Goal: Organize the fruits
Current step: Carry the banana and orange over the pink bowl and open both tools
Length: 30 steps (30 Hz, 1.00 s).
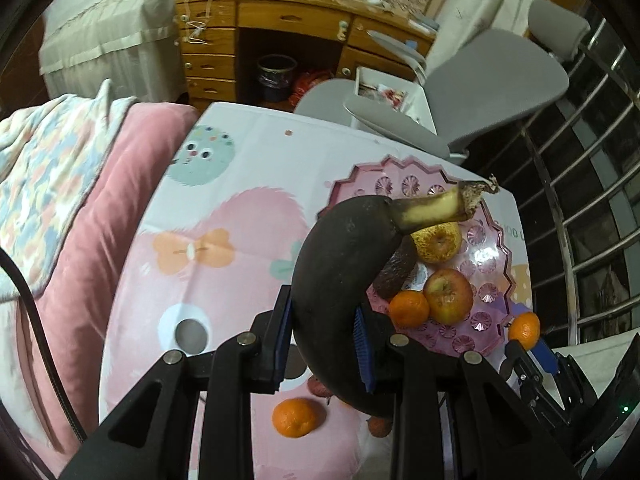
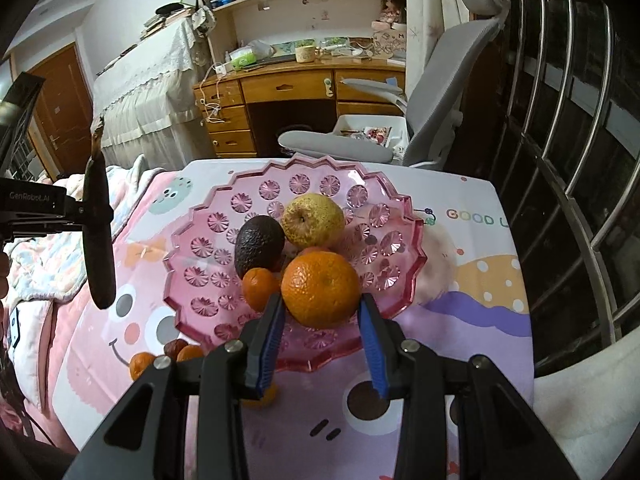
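On the table (image 2: 460,216) the plate (image 2: 192,280) sits toward the far side. In it the pear (image 2: 313,220) lies farthest, the avocado (image 2: 258,249) to its left, a small mandarin (image 2: 260,288) nearer. A larger mandarin (image 2: 321,289) sits between the right gripper (image 2: 322,330) fingers over the plate's near rim. Left of the plate, the left gripper (image 1: 323,340) holds the banana (image 1: 340,280) above the table. A loose mandarin (image 1: 298,417) lies near-left of the plate on the table.

"GenRobot.AI" stands in pale letters on the black body of the left hand-held gripper (image 2: 36,204), at nine o'clock. "GOOD" is printed in coloured letters on the cartoon tablecloth (image 2: 476,218), at three o'clock.
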{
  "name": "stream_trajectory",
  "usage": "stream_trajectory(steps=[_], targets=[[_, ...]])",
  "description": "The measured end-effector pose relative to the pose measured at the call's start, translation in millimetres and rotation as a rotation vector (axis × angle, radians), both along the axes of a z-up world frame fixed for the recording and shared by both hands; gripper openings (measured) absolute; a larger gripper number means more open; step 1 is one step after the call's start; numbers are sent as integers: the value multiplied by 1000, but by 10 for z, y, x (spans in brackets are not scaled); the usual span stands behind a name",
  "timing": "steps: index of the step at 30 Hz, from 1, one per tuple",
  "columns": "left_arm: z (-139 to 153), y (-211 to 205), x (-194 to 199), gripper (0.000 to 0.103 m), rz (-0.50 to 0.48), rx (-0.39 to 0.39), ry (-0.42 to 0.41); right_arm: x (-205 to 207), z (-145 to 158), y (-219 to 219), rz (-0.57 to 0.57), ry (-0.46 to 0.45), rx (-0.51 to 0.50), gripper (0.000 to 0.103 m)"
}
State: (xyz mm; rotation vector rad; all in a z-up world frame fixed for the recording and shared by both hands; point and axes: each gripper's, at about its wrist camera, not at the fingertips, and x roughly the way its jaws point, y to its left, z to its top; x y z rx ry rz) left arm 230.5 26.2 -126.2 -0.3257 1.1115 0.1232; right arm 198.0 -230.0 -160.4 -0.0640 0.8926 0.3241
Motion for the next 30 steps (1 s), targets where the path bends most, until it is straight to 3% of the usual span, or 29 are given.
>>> stream_trajectory(steps=[12, 19, 24, 26, 30], targets=[[-412, -292, 432, 27, -83, 4, 128, 236, -300, -67, -40, 99, -9, 38], [-538, -338, 547, 27, -101, 14, 160, 317, -375, -85, -63, 120, -15, 39], [-581, -378, 590, 33, -121, 6, 168, 371, -387, -86, -80, 132, -13, 39], [-580, -407, 593, 44, -134, 8, 172, 378, -364, -85, -82, 124, -2, 43], [-542, -417, 571, 51, -141, -3, 174, 376, -329, -82, -91, 126, 2, 49]])
